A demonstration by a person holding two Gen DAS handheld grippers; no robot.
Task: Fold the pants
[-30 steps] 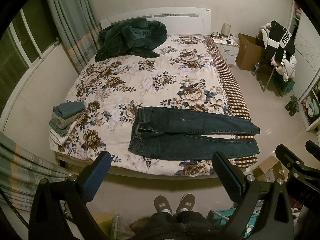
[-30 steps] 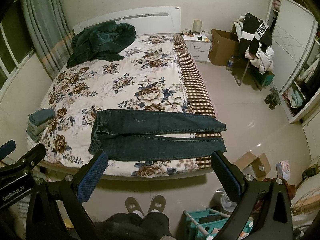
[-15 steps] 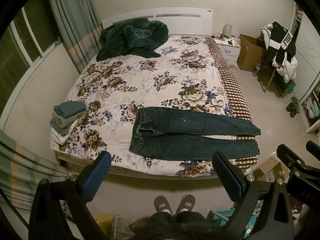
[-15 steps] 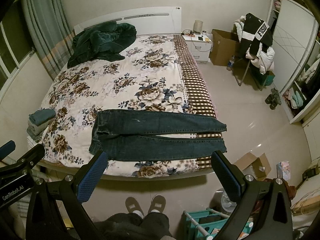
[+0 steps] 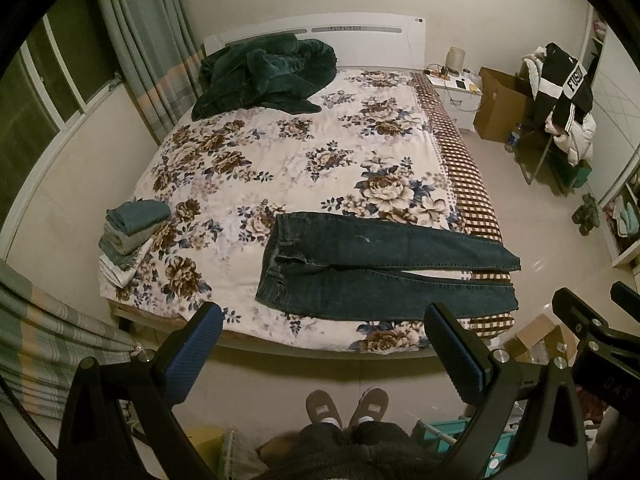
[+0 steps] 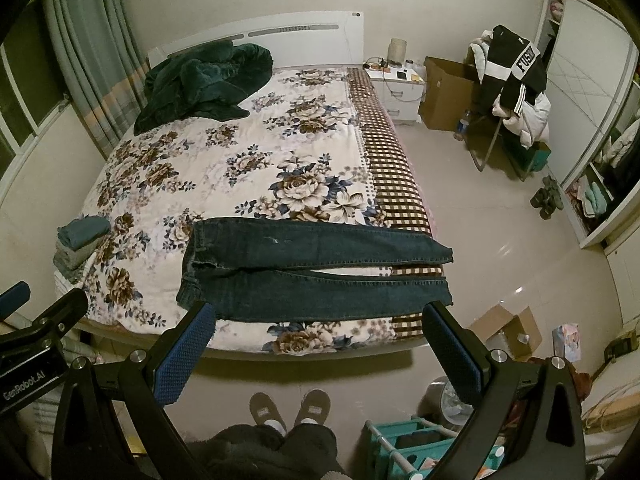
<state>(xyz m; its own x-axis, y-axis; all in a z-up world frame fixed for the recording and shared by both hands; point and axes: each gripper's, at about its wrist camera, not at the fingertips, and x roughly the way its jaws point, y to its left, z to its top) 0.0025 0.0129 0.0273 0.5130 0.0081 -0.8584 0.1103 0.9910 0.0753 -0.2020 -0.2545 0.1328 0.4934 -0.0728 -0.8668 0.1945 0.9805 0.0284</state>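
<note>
Two pairs of tongs are hovering above the floor at the foot of the bed [image 5: 280, 168], well back from the mattress: the left tongs [image 5: 323, 354] and the right tongs [image 6: 320, 354] are both standing wide apart, with nothing between their blue pads. The dark blue jeans [image 5: 384, 268] are lying flat along the foot edge of the bed, on the floral quilt [image 5: 256, 160]; the waistband is pointing toward the bed's left side and the two legs are stretching side by side toward the right edge. The cuffs are reaching the checked blanket [image 5: 464, 172] at the bed's right foot corner and are sitting at that edge or slightly over it. The near leg is running just inside the foot edge, leaving only a narrow strip of quilt before the drop.

A stack of folded clothes [image 5: 130, 236] is sitting near the left foot corner, well apart from the jeans. A heap of dark green fleece [image 5: 264, 76] is resting by the headboard. The wide middle of the quilt beyond the jeans is lying bare. The person's slippers [image 5: 346, 406] are standing on the floor below the tongs, and an open cardboard box [image 6: 506, 330] is lying beyond the right foot corner.
</note>
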